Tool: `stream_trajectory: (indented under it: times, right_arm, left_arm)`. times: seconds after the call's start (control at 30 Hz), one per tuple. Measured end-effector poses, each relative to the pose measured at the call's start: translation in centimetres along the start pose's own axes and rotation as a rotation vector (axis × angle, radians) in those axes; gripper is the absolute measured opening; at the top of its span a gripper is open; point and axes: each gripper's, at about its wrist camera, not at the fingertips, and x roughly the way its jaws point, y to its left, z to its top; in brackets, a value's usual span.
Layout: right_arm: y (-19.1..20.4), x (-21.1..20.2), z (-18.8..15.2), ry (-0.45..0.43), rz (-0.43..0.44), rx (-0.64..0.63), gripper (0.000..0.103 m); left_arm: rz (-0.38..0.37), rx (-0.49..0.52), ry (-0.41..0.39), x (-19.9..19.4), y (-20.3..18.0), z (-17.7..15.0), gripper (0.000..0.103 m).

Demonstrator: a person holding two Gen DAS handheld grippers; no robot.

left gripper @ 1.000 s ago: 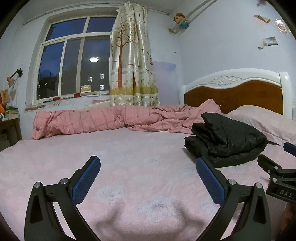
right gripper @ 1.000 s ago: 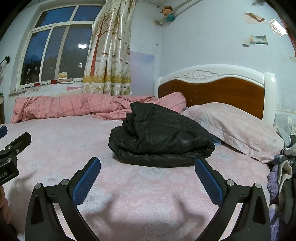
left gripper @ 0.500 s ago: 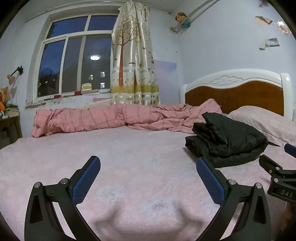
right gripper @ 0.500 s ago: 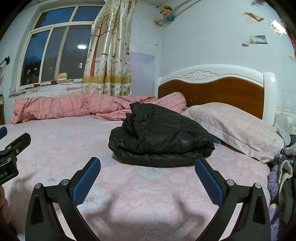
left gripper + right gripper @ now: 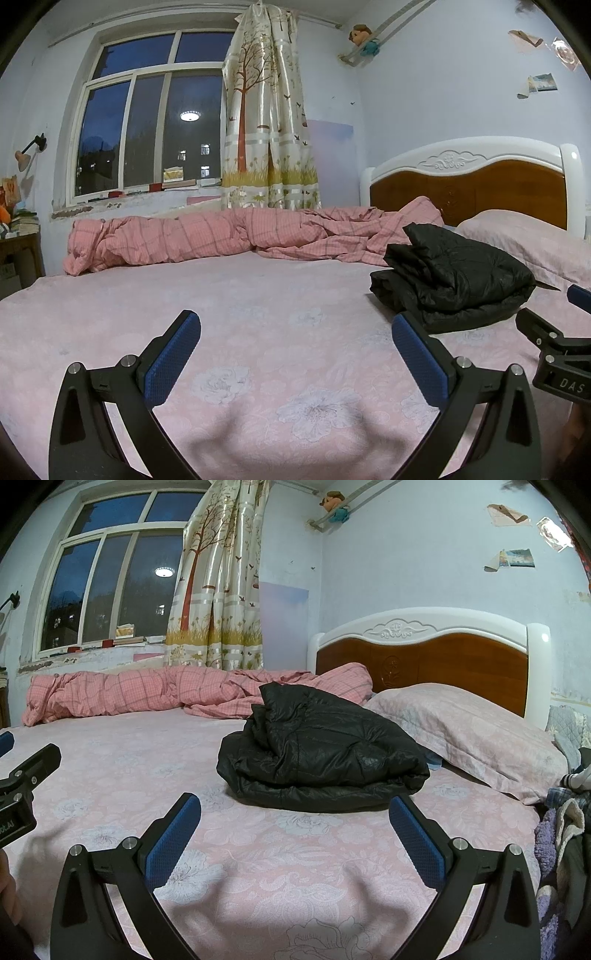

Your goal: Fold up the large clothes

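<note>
We hold the left gripper [image 5: 295, 345] and the right gripper [image 5: 294, 825] above the pink flowered bedsheet [image 5: 295, 849], both with their blue-padded fingers wide apart and nothing between them. The black puffy quilted jacket [image 5: 317, 753] lies as a folded bundle on the sheet, ahead of the right gripper and apart from it, just beside the pink pillow [image 5: 469, 727]. A pink checked blanket [image 5: 229, 236] is bunched along the far edge under the window [image 5: 147, 129].

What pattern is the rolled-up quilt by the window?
The quilt is pink with a darker check; it shows best in the left wrist view.
</note>
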Motion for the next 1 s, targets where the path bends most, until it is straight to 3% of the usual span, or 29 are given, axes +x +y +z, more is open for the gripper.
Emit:
stream_trajectory:
  times: [1.0]
  right_arm:
    - [0.3,0.4,-0.1,0.022,-0.001,-0.009,0.103]
  left_arm:
    - [-0.006,-0.013,-0.001,-0.6,0.5,-0.1,0.103]
